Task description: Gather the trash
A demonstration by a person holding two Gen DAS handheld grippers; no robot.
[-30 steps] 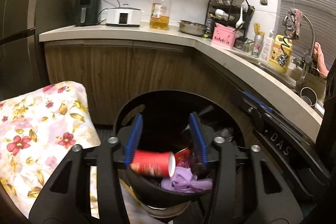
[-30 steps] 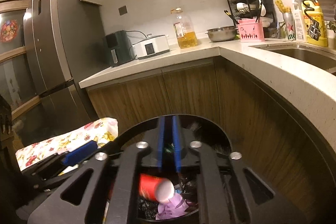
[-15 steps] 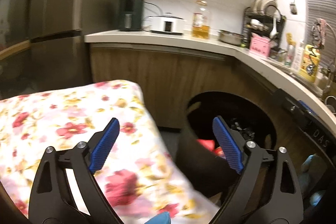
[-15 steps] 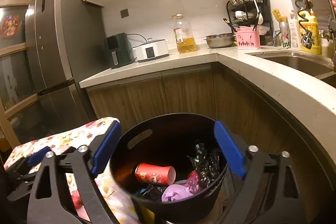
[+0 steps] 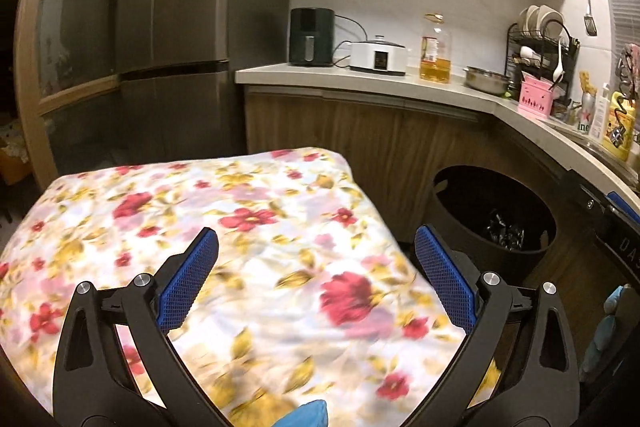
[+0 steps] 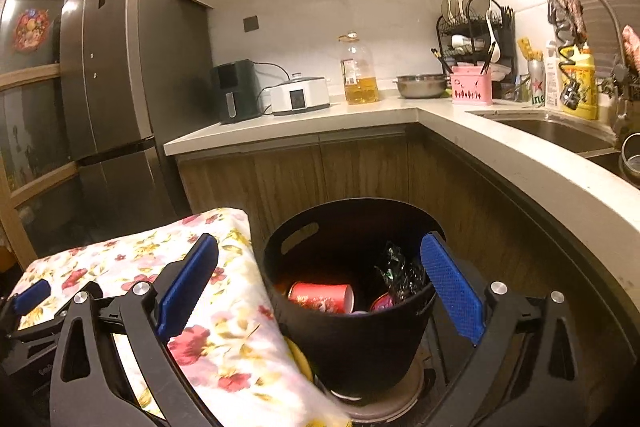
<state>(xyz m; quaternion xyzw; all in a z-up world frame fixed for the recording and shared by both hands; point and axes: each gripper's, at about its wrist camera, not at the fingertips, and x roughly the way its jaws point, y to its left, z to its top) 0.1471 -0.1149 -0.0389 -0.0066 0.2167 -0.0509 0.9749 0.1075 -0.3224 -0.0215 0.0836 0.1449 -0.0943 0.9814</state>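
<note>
A black trash bin (image 6: 352, 339) stands on the floor by the cabinets. In it lie a red paper cup (image 6: 320, 297), a crumpled black wrapper (image 6: 400, 271) and a purple scrap (image 6: 382, 303). My right gripper (image 6: 319, 243) hangs in front of the bin; its jaws are opening and hold nothing. My left gripper (image 5: 316, 239) is over the floral tablecloth (image 5: 240, 227), left of the bin (image 5: 452, 219). Its jaws are opening too, with nothing between them. The left wrist view shows only the black wrapper (image 5: 504, 231) inside the bin.
The floral cloth (image 6: 224, 331) touches the bin's left side. An L-shaped counter (image 6: 400, 111) carries an air fryer (image 6: 236, 91), a white cooker (image 6: 300, 99), an oil bottle (image 6: 358, 71) and a dish rack (image 6: 476, 39). The sink (image 6: 552, 131) is on the right, a fridge (image 5: 172, 39) on the left.
Both grippers opened wide and drew back from the bin. The left one let go of the red cup, which now lies in the bin, and swung left over the floral cloth.
</note>
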